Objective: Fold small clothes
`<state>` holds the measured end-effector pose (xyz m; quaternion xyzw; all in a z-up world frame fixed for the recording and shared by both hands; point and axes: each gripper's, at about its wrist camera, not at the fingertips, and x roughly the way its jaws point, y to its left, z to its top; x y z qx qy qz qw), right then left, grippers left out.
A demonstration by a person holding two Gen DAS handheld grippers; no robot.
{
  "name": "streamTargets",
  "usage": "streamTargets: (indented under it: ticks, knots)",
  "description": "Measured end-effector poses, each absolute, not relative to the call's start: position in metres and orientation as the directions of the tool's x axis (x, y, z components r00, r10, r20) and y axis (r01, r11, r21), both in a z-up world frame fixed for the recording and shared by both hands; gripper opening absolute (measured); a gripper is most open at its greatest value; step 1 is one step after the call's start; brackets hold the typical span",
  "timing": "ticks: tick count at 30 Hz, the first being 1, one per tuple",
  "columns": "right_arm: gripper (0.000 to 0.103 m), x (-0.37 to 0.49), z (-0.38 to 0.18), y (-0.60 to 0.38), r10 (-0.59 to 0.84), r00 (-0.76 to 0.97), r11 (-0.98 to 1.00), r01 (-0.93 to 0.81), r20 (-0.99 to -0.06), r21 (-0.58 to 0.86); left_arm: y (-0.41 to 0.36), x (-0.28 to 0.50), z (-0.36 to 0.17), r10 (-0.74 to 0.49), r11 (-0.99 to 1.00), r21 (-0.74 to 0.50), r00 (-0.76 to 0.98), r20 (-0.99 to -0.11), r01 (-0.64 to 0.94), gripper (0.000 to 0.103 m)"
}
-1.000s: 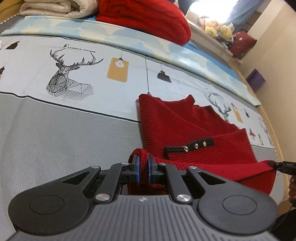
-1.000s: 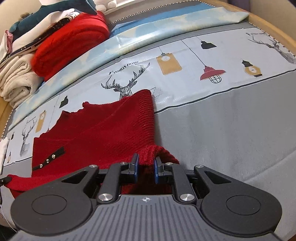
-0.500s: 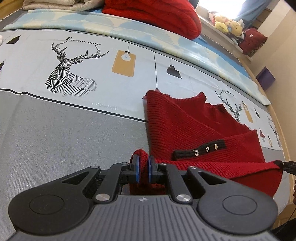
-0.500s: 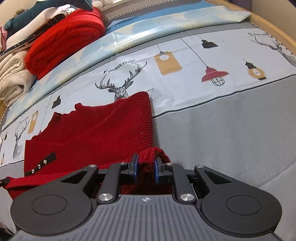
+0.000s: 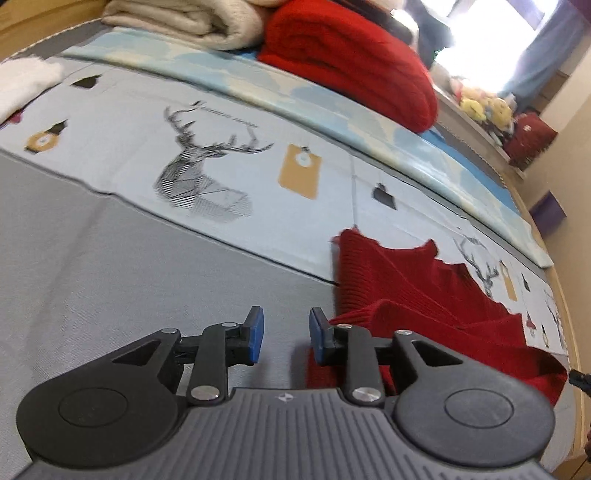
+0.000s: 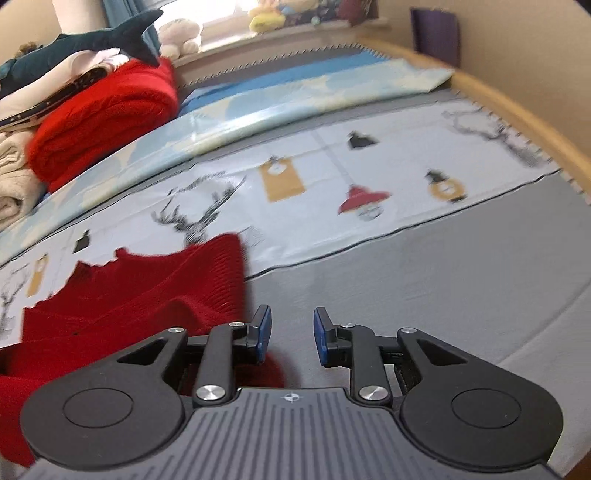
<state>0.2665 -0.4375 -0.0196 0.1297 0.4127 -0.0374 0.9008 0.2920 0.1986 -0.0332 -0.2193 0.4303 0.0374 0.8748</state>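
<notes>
A small red knitted sweater (image 5: 413, 295) lies partly folded on the bed's printed cover (image 5: 110, 258). My left gripper (image 5: 286, 334) is opening, its blue pads apart with only grey cover between them. The sweater's folded edge lies just right of its right finger. In the right wrist view the same sweater (image 6: 140, 295) lies at the lower left. My right gripper (image 6: 291, 334) is opening too, nothing between its pads, and the red knit sits under and left of its left finger.
Folded clothes are stacked at the head of the bed: a thick red knit (image 5: 351, 62), cream blankets (image 5: 192, 22) and a dark plush shark (image 6: 81, 40). Plush toys (image 5: 484, 107) sit on the window ledge. The wooden bed rim (image 6: 517, 110) curves along the right.
Both grippers let go of the red sweater's folded edge and their pads spread apart. The left gripper shifted off the sweater to its left, the right one to its right.
</notes>
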Motion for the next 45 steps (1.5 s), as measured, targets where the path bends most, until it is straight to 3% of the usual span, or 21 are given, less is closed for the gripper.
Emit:
streamTargets:
  ticks: [5, 9, 13, 17, 25, 45]
  knots:
    - [0.038, 0.260, -0.022, -0.440, 0.057, 0.653, 0.962, 0.166, -0.755, 0.217, 0.205, 0.290, -0.043, -0.120, 0.893, -0.341, 0.575, -0.810, -0.295, 0.035]
    - [0.049, 0.260, -0.029, -0.428, 0.089, 0.617, 0.974, 0.108, -0.782, 0.197, 0.196, 0.295, -0.060, -0.125, 0.913, -0.288, 0.471, -0.873, -0.290, 0.050]
    - [0.050, 0.262, -0.041, -0.412, 0.128, 0.544, 0.983, 0.041, -0.829, 0.179, 0.184, 0.301, -0.069, -0.126, 0.935, -0.247, 0.413, -0.902, -0.254, 0.052]
    - [0.050, 0.264, -0.049, -0.395, 0.154, 0.507, 0.987, -0.040, -0.848, 0.155, 0.178, 0.302, -0.067, -0.196, 0.932, -0.302, 0.423, -0.885, -0.200, 0.064]
    - [0.050, 0.277, -0.058, -0.373, 0.147, 0.485, 0.988, -0.110, -0.862, 0.107, 0.154, 0.318, -0.070, -0.198, 0.951, -0.278, 0.430, -0.881, -0.133, 0.064]
    - [0.051, 0.329, -0.075, -0.377, 0.116, 0.515, 0.989, 0.018, -0.849, 0.146, 0.144, 0.369, -0.081, -0.241, 0.918, -0.354, 0.457, -0.856, -0.178, 0.064]
